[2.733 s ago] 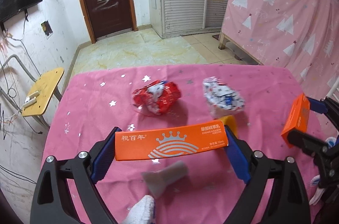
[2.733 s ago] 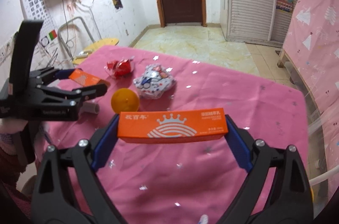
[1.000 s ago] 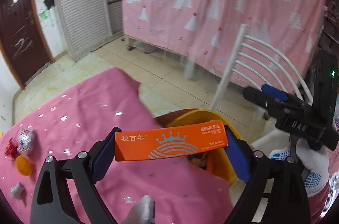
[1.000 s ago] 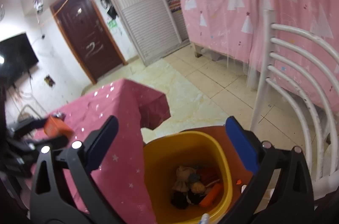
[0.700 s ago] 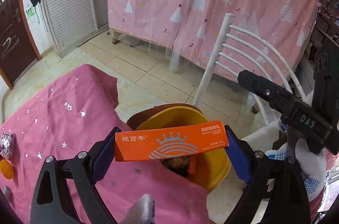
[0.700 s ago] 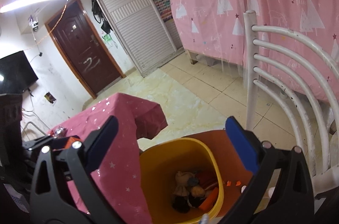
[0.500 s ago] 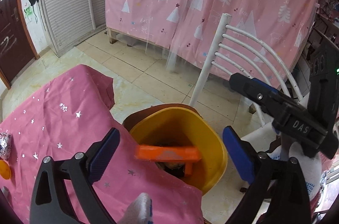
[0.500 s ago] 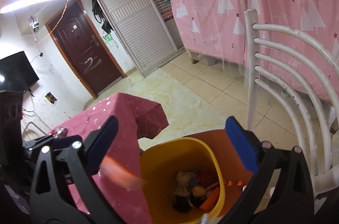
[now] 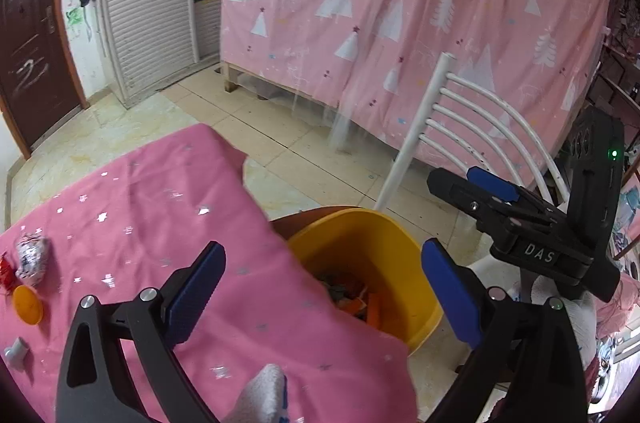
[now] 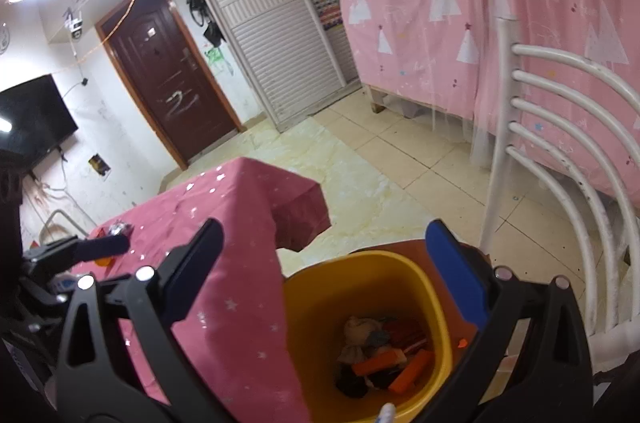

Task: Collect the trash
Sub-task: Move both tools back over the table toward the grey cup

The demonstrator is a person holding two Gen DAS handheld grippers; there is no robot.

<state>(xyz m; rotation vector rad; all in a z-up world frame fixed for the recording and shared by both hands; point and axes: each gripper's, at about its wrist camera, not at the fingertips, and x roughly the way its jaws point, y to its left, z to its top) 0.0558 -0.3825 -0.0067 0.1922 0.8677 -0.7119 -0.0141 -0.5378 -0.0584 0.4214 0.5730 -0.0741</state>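
Note:
A yellow bin [image 9: 372, 235] [image 10: 316, 299] stands beside the pink-clothed table [image 9: 168, 223] [image 10: 228, 219]. Two orange boxes [image 10: 394, 363] lie in it among other trash. My left gripper [image 9: 320, 283] is open and empty above the table's edge and the bin. My right gripper [image 10: 332, 275] is open and empty over the bin; it also shows in the left wrist view [image 9: 480, 187]. On the table's far left lie a silver wrapper [image 9: 32, 257], a red wrapper [image 9: 6, 273], an orange ball [image 9: 27, 304] and a grey piece [image 9: 14, 351].
A white chair [image 9: 460, 119] [image 10: 568, 159] stands right behind the bin. A pink curtain [image 9: 400, 3] hangs beyond it. The tiled floor [image 9: 280, 143] lies between the table and a dark door [image 10: 168, 79].
Both grippers carried orange boxes from the table to the bin. The right one was open by a second ago. The left one opened half a second ago and its box fell into the bin.

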